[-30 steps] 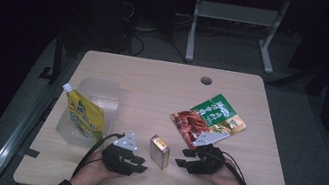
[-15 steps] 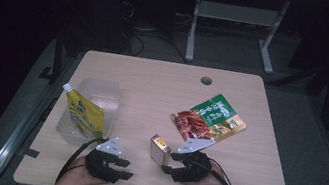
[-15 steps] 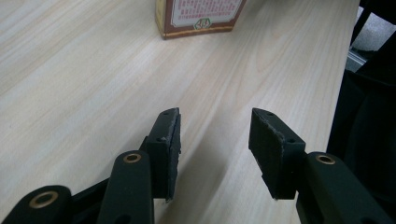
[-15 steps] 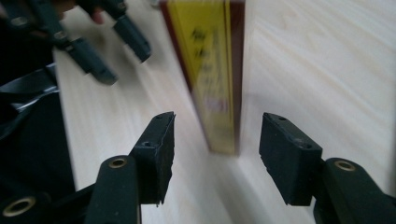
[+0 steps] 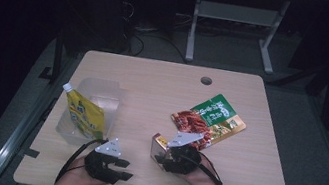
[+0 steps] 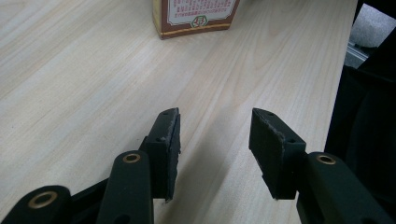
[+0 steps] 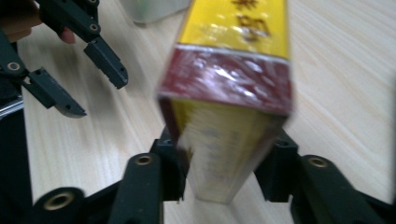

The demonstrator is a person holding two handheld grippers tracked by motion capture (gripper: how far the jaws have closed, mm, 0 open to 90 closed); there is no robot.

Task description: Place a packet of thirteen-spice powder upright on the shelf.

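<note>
A small box (image 5: 160,144), yellow and dark red, is near the table's front middle. My right gripper (image 5: 165,156) is shut on it. In the right gripper view the box (image 7: 229,93) sits between the two jaws of the right gripper (image 7: 224,170), tilted and blurred. My left gripper (image 5: 126,170) lies left of the box near the front edge and is open. In the left gripper view the left gripper (image 6: 215,135) holds nothing over bare wood, and the box (image 6: 194,16) is ahead at the top.
A clear plastic container (image 5: 101,94) on the left holds a yellow spouted pouch (image 5: 83,113). A green and orange snack bag (image 5: 211,120) lies flat behind the right gripper. The table (image 5: 164,82) has a cable hole (image 5: 206,80) at the back.
The right gripper has moved left onto the box and shut on it. The left gripper has drawn back left, toward the front edge.
</note>
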